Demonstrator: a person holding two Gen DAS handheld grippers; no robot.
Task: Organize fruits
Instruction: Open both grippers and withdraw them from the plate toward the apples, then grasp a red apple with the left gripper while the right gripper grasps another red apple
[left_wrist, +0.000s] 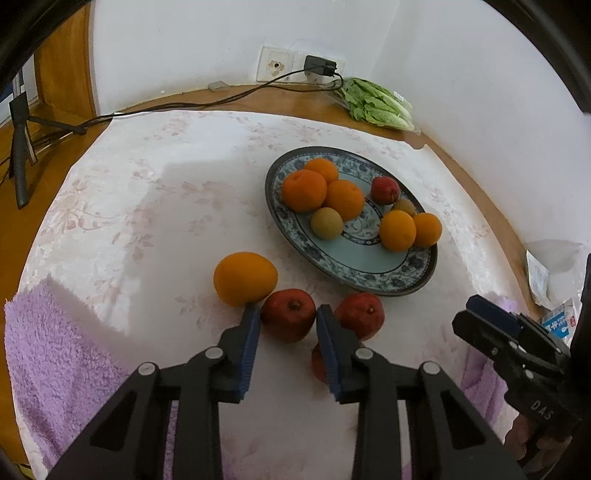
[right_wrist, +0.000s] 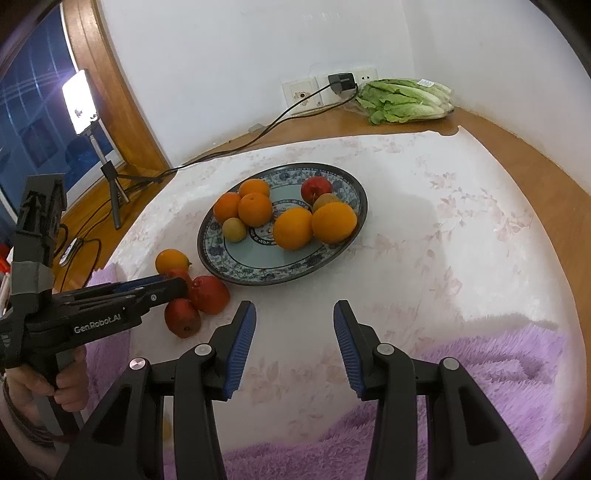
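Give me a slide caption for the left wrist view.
Left gripper closes around a red pomegranate beside the fruit plate.

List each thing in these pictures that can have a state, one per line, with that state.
Left hand-held gripper: shut on a red fruit.
Right hand-held gripper: open, holding nothing.
Plate: upright on the cloth, holding fruit.
Loose orange: on the cloth, outside the plate.
Charger: plugged into the wall socket.

The plate (left_wrist: 402, 284) carries five oranges (left_wrist: 304, 191), one red apple (left_wrist: 385, 190) and two small brownish-green fruits (left_wrist: 326, 223). On the worktop (left_wrist: 147, 206) beside it lie one orange (left_wrist: 244, 278) and three red pomegranates (left_wrist: 288, 314). One bag of lettuce (right_wrist: 402, 99) sits by the wall.
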